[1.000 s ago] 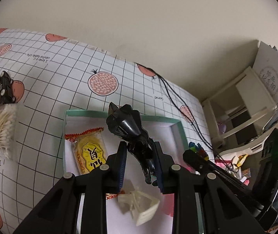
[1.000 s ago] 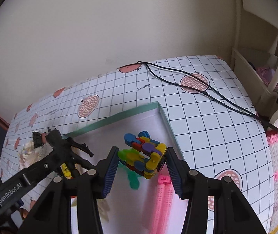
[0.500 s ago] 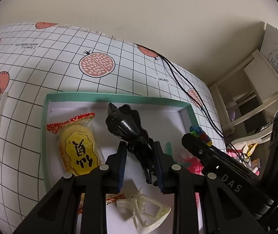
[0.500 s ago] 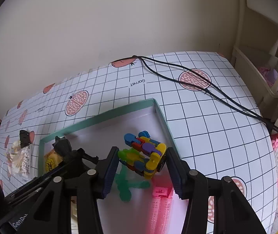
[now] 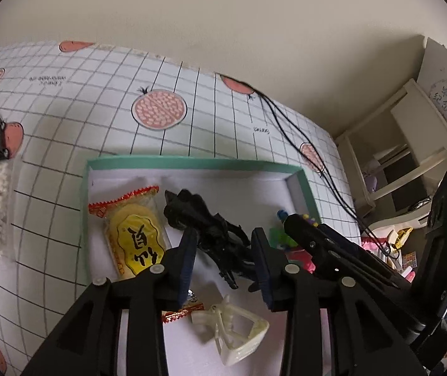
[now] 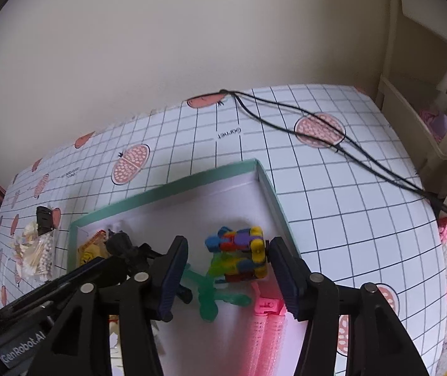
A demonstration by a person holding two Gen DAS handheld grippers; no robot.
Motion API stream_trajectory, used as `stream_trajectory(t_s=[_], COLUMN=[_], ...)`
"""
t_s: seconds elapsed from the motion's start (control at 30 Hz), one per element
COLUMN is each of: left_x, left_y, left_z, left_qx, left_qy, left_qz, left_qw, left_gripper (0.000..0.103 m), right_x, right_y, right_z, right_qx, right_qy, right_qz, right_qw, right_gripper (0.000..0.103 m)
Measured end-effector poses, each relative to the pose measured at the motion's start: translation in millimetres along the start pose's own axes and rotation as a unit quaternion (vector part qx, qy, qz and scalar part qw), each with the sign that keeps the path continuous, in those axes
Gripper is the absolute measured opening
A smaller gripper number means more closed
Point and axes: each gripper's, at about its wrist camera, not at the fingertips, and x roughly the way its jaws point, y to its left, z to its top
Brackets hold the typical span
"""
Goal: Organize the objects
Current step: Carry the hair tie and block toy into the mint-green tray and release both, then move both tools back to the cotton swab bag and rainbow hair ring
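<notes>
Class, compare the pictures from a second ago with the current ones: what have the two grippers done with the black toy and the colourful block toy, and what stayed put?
Both grippers opened. The left gripper released the black toy and the right gripper released the colourful block toy; both toys now lie in the green-rimmed tray. The yellow snack packet and white clip stayed put.

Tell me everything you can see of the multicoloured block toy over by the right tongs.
The block toy is a chunky cluster of linked plastic segments in blue, red, purple, yellow, orange and green, folded into a rough cube. It sits in the teal-rimmed tray, near its right wall, between the open fingers of the right tongs. The right finger looks very close to its yellow end; contact is unclear. The left finger is apart. It partly overlaps a translucent green figure, and a pink item lies just in front.
</notes>
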Motion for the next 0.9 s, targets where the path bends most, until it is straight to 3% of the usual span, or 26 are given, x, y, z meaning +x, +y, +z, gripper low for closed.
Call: stream_trajectory(t_s=[0.13, 0.43, 0.6, 0.77, 0.83, 0.9], left_x=[-15.6, -32.6, -34.4, -38.9, -41.4, -45.7], left_y=[-1.7, 16.3, 37.2, 51.7, 54.0, 57.2], left_z=[4.4, 13.5, 14.6, 14.9, 15.6, 16.1], left_qx=[0.01, 0.006, -0.013, -0.026, -0.026, -0.026], left_qy=[-0.021, -0.057, -0.058, -0.061, -0.068, -0.077], left_qz=[0.017, 0.097, 0.133, 0.147, 0.155, 0.158], left_qw=[0.9996, 0.9937, 0.9893, 0.987, 0.9852, 0.984], left_gripper=[0.037, 0.042, 0.058, 0.068, 0.074, 0.091], right_x=[-13.1, -15.0, -12.8, -9.0, -8.3, -7.7], right_y=[0.6, 8.3, 14.9, 20.9, 23.2, 25.3], right_z=[3.9, 0.5, -1.5, -2.7, -3.4, -3.4], right_qx=[-0.001, -0.017, -0.027, -0.033, -0.035, -0.036], right_qy=[-0.012, -0.006, -0.005, -0.001, -0.002, -0.004], right_qz=[0.003, 0.001, 0.002, 0.006, 0.005, 0.006], right_qw=[1.0, 1.0, 1.0, 0.999, 0.999, 0.999], right_gripper=[0.058, 0.061, 0.073, 0.077, 0.085, 0.096])
